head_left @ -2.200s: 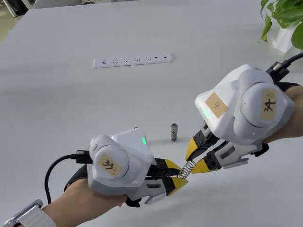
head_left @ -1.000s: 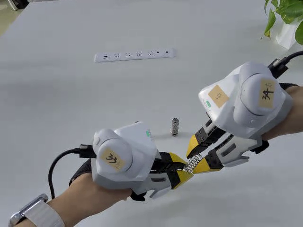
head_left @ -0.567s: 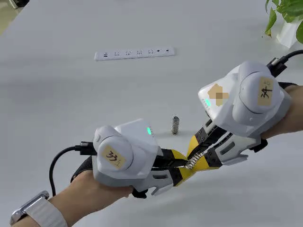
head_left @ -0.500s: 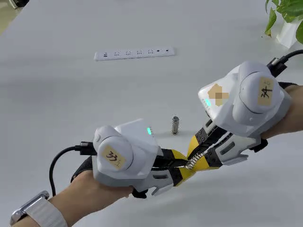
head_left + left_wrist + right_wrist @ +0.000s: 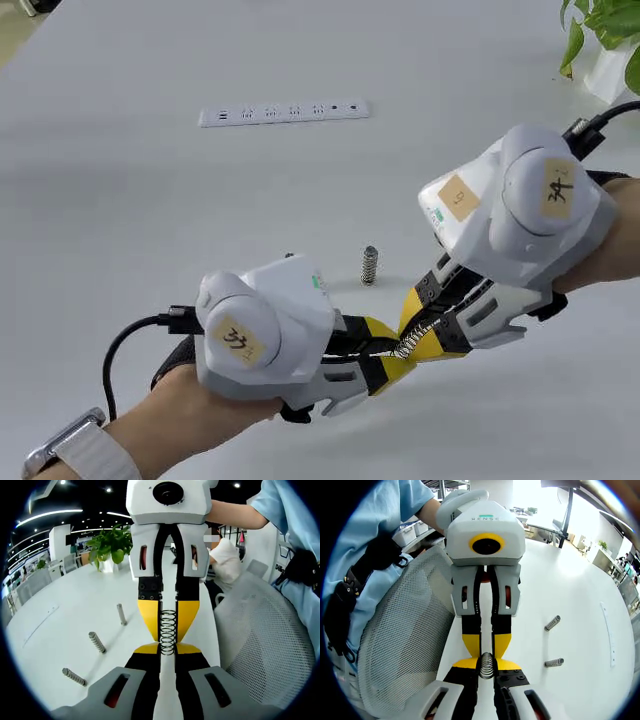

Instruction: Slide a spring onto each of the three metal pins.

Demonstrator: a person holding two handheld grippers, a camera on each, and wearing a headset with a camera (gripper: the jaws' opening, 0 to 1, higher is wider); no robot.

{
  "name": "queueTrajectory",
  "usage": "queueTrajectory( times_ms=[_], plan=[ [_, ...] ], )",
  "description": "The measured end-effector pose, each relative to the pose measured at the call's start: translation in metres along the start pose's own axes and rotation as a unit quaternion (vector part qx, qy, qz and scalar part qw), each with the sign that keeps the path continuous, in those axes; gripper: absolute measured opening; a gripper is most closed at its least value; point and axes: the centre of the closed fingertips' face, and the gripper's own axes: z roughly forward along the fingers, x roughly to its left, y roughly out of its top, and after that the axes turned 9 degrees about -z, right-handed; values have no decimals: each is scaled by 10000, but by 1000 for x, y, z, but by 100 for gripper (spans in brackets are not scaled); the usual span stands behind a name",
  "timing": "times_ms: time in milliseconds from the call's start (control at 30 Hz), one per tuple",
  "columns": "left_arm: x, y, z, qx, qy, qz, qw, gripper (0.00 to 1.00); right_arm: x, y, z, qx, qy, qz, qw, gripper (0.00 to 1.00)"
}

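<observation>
The spring (image 5: 406,341), low middle of the head view, is pinched between the right gripper (image 5: 414,336) jaws and the left gripper (image 5: 386,351) jaws, an end each, likely to keep it straight.

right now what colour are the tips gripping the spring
Yellow. The fingertips around the spring show best in the left gripper view.
</observation>
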Motion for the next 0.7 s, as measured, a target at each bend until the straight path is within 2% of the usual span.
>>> queueTrajectory(
  times_ms=[233,567,700],
  plan=[
    [-1,-1,1,-35,17,-5,10000,7,1,0,1,16,34,16,10000,7],
    [4,0,0,-149,143,-82,9998,8,-4,-2,-1,10,-45,56,10000,7],
    [8,-4,-2,-114,251,-128,9995,15,-3,-3,-1,20,-50,65,10000,7]
  ],
)
